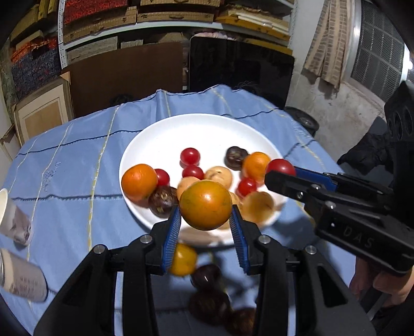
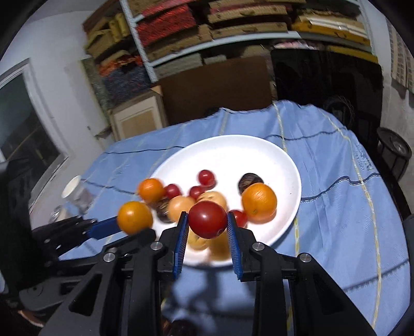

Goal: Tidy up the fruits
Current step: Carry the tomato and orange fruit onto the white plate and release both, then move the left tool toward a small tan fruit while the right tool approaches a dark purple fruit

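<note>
My left gripper (image 1: 205,217) is shut on an orange (image 1: 205,204), held in the air over the near rim of a white plate (image 1: 186,129). My right gripper (image 2: 207,222) is shut on a red tomato (image 2: 207,219), also above the plate's (image 2: 245,150) near edge. In the left wrist view the right gripper (image 1: 280,172) comes in from the right with the tomato (image 1: 280,166). The right wrist view shows the left gripper (image 2: 132,219) at the left with the orange (image 2: 134,217). The plate carries oranges (image 1: 139,182), small tomatoes (image 1: 190,155), pale round fruits (image 1: 218,175) and dark fruits (image 1: 235,157).
A blue cloth (image 1: 77,160) covers the table. On the cloth below my left gripper lie an orange fruit (image 1: 183,259) and dark fruits (image 1: 207,277). Two paper cups (image 1: 15,224) lie at the left edge. Shelves with boxes (image 1: 176,15) stand behind the table.
</note>
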`<state>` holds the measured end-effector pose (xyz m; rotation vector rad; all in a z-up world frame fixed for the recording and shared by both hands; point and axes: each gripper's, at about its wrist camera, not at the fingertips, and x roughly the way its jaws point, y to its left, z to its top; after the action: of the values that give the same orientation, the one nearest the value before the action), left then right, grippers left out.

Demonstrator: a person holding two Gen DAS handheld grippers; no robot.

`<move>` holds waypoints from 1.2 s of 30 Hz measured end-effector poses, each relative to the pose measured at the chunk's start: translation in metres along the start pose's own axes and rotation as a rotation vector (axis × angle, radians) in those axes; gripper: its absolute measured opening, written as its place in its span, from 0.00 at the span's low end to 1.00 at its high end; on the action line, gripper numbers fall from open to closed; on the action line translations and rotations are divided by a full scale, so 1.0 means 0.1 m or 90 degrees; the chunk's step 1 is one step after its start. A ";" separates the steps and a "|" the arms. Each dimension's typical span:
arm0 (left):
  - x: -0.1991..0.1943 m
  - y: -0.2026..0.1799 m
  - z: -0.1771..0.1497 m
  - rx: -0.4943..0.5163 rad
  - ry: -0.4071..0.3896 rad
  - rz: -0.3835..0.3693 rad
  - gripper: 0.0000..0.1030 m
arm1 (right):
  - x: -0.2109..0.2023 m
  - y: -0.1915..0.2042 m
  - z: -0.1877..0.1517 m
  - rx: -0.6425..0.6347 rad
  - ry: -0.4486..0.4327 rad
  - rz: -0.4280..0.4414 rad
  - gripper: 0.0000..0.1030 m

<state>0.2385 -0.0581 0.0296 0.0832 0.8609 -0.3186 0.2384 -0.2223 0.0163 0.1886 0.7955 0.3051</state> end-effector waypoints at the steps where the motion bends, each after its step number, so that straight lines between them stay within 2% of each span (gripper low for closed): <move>1: 0.09 0.01 0.04 0.001 0.006 0.006 0.37 | 0.05 -0.02 0.02 0.006 0.000 0.003 0.29; 4: 0.27 0.02 0.11 -0.010 0.013 0.002 0.37 | 0.22 -0.09 0.08 0.030 0.001 0.018 0.30; 5: 0.32 0.02 0.13 -0.018 0.017 0.003 0.37 | 0.26 -0.13 0.10 0.051 -0.004 0.032 0.36; 6: 0.34 0.03 0.13 -0.024 0.016 0.004 0.41 | 0.28 -0.17 0.11 0.070 -0.007 0.048 0.52; 7: 0.35 0.04 0.13 -0.033 0.009 0.010 0.52 | 0.28 -0.18 0.10 0.085 -0.015 0.062 0.58; 8: 0.34 0.04 0.13 -0.034 0.002 0.015 0.56 | 0.25 -0.19 0.10 0.090 -0.022 0.068 0.60; 9: 0.31 0.03 0.12 -0.028 -0.006 0.024 0.60 | 0.22 -0.19 0.09 0.085 -0.026 0.067 0.60; 11: 0.24 0.04 0.11 -0.020 -0.012 0.033 0.63 | 0.16 -0.17 0.05 0.081 -0.029 0.064 0.60; 15: 0.02 0.12 0.00 -0.061 -0.023 0.035 0.72 | -0.02 -0.20 -0.10 0.094 -0.019 0.075 0.62; 19: -0.18 0.18 -0.22 -0.080 -0.026 0.025 0.75 | -0.26 -0.17 -0.32 0.080 -0.018 0.069 0.65; 23: -0.33 0.15 -0.53 -0.086 -0.009 0.018 0.76 | -0.46 -0.14 -0.59 0.078 -0.005 0.057 0.67; 29: -0.54 -0.01 -1.03 -0.051 0.003 0.034 0.76 | -0.70 -0.02 -1.02 0.066 -0.003 0.042 0.67; 36: -0.68 -0.08 -1.45 -0.046 0.025 0.042 0.78 | -0.79 0.03 -1.39 0.066 0.005 0.056 0.68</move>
<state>0.0884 -0.0203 -0.0129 0.0504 0.9059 -0.2245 0.0849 -0.2384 -0.0256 0.3202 0.8122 0.3483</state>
